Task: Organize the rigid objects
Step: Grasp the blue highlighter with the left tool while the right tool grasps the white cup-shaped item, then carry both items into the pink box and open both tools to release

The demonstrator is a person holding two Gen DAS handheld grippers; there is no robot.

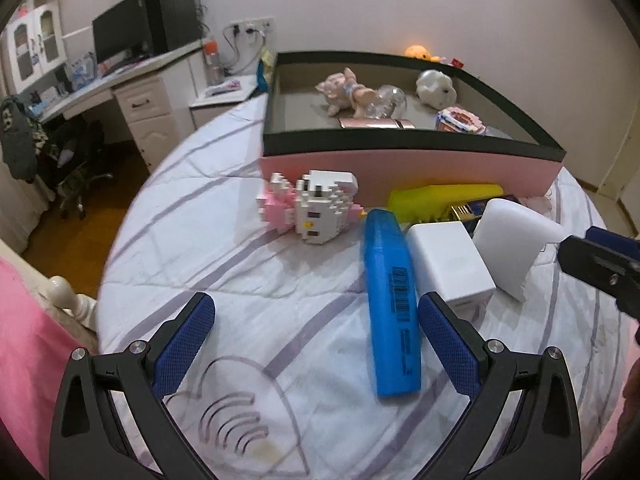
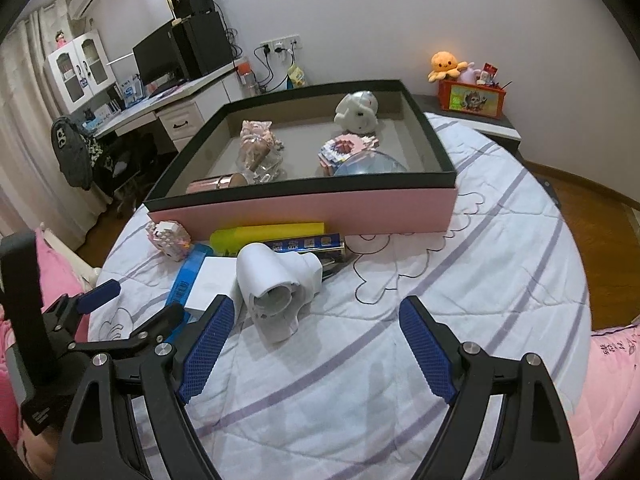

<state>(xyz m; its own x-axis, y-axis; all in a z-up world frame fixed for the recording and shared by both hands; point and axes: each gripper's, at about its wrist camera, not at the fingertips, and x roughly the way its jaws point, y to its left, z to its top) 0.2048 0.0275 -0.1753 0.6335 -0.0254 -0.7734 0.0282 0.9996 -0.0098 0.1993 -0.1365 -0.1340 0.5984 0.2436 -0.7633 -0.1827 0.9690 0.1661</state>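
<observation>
A pink box with a black rim (image 1: 400,168) (image 2: 304,204) lies open on the bed and holds several toys. In front of it lie a white-and-pink block cat (image 1: 316,208) (image 2: 170,238), a blue case (image 1: 394,304) (image 2: 186,276), a small white box (image 1: 452,264) (image 2: 212,286), a white plastic fitting (image 1: 512,248) (image 2: 276,288), a yellow case (image 1: 444,196) (image 2: 268,234) and a dark blue tin (image 2: 308,246). My left gripper (image 1: 316,340) is open and empty, its right finger beside the blue case. My right gripper (image 2: 316,348) is open and empty, just short of the white fitting.
The bed has a white quilt with purple stripes (image 2: 460,264). A pink pillow (image 1: 28,340) lies at the left edge. A desk with a monitor (image 2: 160,60) and a chair stands at the back left. A bedside table with a toy bin (image 2: 472,98) is at the back right.
</observation>
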